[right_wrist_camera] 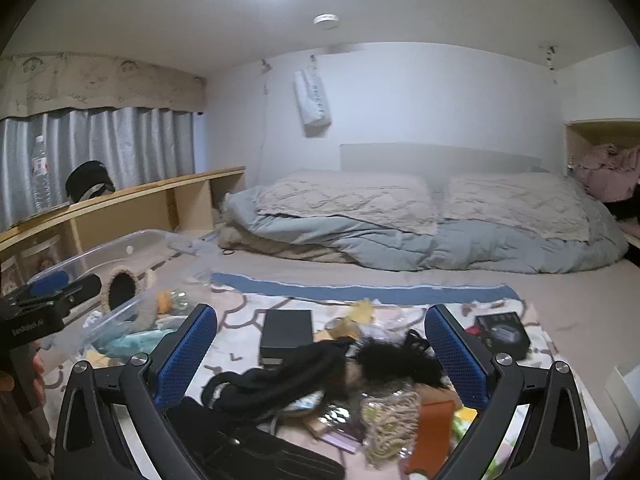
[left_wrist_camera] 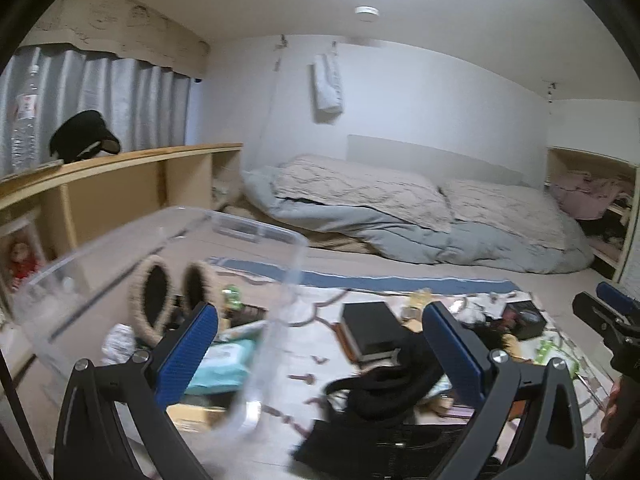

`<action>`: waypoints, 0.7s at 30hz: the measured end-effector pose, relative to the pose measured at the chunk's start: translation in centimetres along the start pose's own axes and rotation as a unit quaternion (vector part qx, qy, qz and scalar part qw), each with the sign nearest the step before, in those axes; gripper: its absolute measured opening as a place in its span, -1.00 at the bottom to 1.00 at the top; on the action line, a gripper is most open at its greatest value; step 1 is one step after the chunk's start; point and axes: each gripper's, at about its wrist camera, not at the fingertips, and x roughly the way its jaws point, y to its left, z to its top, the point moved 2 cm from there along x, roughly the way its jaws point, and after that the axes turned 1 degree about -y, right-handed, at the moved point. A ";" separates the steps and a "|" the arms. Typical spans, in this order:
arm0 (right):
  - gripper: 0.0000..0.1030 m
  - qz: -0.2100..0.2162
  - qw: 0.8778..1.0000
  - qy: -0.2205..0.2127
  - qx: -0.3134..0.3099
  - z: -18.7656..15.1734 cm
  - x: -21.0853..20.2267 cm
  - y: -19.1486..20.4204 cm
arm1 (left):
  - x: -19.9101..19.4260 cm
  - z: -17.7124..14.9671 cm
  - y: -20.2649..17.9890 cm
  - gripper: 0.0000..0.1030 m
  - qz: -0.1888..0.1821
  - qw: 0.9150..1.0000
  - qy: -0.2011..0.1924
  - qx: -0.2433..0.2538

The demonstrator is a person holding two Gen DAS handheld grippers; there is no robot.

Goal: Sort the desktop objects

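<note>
Clutter lies on a patterned mat (right_wrist_camera: 248,304) on a bed. My left gripper (left_wrist_camera: 320,340) is open with blue pads, held above the mat; the rim of a clear plastic bin (left_wrist_camera: 276,316) passes blurred between its fingers, touching neither pad that I can see. The bin also shows at the left in the right wrist view (right_wrist_camera: 120,240). My right gripper (right_wrist_camera: 320,344) is open and empty above a black bag (right_wrist_camera: 264,384), a black furry item (right_wrist_camera: 384,360) and a black box (right_wrist_camera: 286,330). The black box also shows in the left wrist view (left_wrist_camera: 370,326).
Fuzzy slippers (left_wrist_camera: 160,296) show through the bin. A teal wipes pack (left_wrist_camera: 220,364), a packet of noodles (right_wrist_camera: 390,420), an orange item (right_wrist_camera: 430,436) and a dark box (right_wrist_camera: 502,332) lie on the mat. A grey duvet (right_wrist_camera: 400,240) lies behind. A wooden shelf (right_wrist_camera: 132,196) runs along the left.
</note>
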 end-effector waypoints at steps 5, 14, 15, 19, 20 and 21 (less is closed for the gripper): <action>1.00 -0.015 1.000 -0.005 0.016 -1.3 -0.8 -2.0 | -0.2 -0.8 -3.1 0.99 -0.027 0.999 -0.011 0.016; 1.00 -0.062 0.997 -0.005 0.034 -3.5 -0.8 -5.0 | 1.1 -3.1 -5.7 0.99 -0.058 0.998 0.003 0.021; 1.00 -0.074 0.997 -0.006 0.035 -3.7 -0.8 -5.4 | 1.4 -3.3 -5.7 0.99 -0.059 0.998 0.006 0.019; 1.00 -0.114 0.993 -0.001 0.045 -4.1 -0.5 -6.9 | 2.7 -4.5 -5.2 0.99 -0.063 0.998 0.022 0.007; 1.00 -0.123 0.991 0.008 0.051 -4.3 -0.1 -7.4 | 3.1 -4.8 -5.1 0.99 -0.064 0.998 0.027 0.005; 1.00 -0.128 0.990 0.018 0.055 -4.6 0.2 -7.8 | 3.5 -5.2 -5.0 0.99 -0.064 0.997 0.033 0.003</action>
